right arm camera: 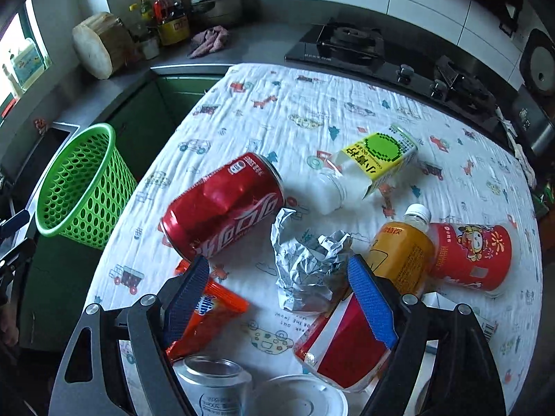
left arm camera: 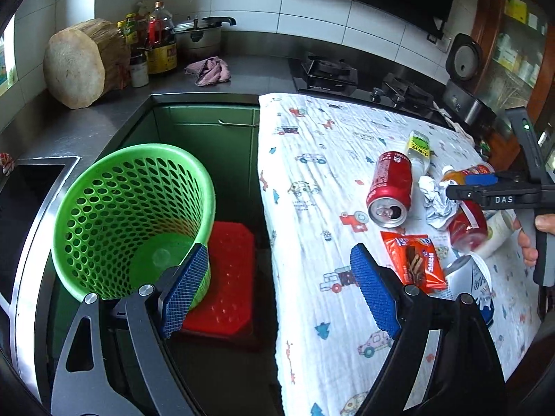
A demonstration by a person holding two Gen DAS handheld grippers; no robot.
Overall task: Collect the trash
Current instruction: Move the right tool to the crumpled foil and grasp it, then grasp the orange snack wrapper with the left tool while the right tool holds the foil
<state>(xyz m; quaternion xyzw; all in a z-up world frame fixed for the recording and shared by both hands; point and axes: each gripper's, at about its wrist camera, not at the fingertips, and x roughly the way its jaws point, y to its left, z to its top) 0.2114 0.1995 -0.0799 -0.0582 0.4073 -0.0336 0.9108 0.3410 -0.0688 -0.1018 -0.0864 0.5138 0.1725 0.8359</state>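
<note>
My left gripper (left arm camera: 277, 287) is open and empty, hanging over the gap between the green mesh basket (left arm camera: 131, 222) and the cloth-covered table (left arm camera: 312, 159). My right gripper (right arm camera: 277, 280) is open above the trash pile, with crumpled foil (right arm camera: 308, 270) lying between its blue pads and untouched. Around the foil lie a dented red cola can (right arm camera: 225, 204), a yellow-labelled bottle (right arm camera: 371, 166), an orange juice bottle (right arm camera: 402, 249), a red cartoon cup (right arm camera: 475, 256), a red paper cup (right arm camera: 343, 346), an orange snack packet (right arm camera: 211, 315) and a silver can (right arm camera: 211, 381).
The basket (right arm camera: 79, 187) stands on a red stool (left arm camera: 232, 277) left of the table, in front of green cabinets (left arm camera: 208, 131). Behind are a counter with a wood block (left arm camera: 79, 62), bottles, a pot and a pink rag (left arm camera: 208, 71), and a gas hob (left arm camera: 329, 76). A hand (left arm camera: 534, 239) holds the right gripper.
</note>
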